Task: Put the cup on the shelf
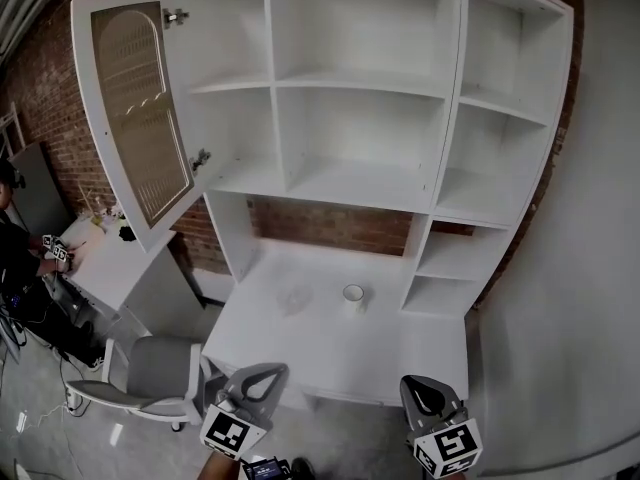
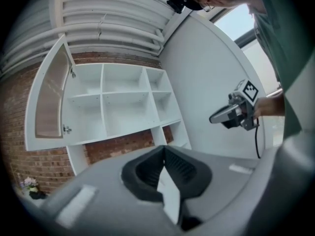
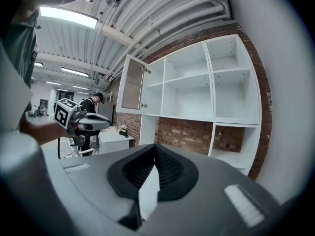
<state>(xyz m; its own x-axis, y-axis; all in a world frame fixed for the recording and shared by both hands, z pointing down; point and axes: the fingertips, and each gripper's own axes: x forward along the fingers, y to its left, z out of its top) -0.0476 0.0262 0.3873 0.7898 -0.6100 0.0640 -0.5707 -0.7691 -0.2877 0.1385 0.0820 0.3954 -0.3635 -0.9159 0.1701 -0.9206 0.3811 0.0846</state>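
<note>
A small white cup (image 1: 353, 294) stands upright on the white desk top (image 1: 330, 348), below the white shelf unit (image 1: 360, 98) with its open compartments. Both grippers hang in front of the desk's near edge, well short of the cup. My left gripper (image 1: 268, 370) is shut and empty, and so is my right gripper (image 1: 413, 382). In the left gripper view the closed jaws (image 2: 165, 151) point toward the shelf unit (image 2: 118, 107), with the right gripper (image 2: 231, 114) off to the side. The right gripper view shows its closed jaws (image 3: 156, 149), the shelf unit (image 3: 197, 92) and the left gripper (image 3: 83, 122). The cup is hidden in both gripper views.
The cabinet door (image 1: 135, 108) at the unit's upper left hangs open. A grey office chair (image 1: 150, 373) stands left of the desk, beside a low white side table (image 1: 110, 258). A person (image 1: 15, 258) sits at the far left. A plain wall (image 1: 590, 268) lies to the right.
</note>
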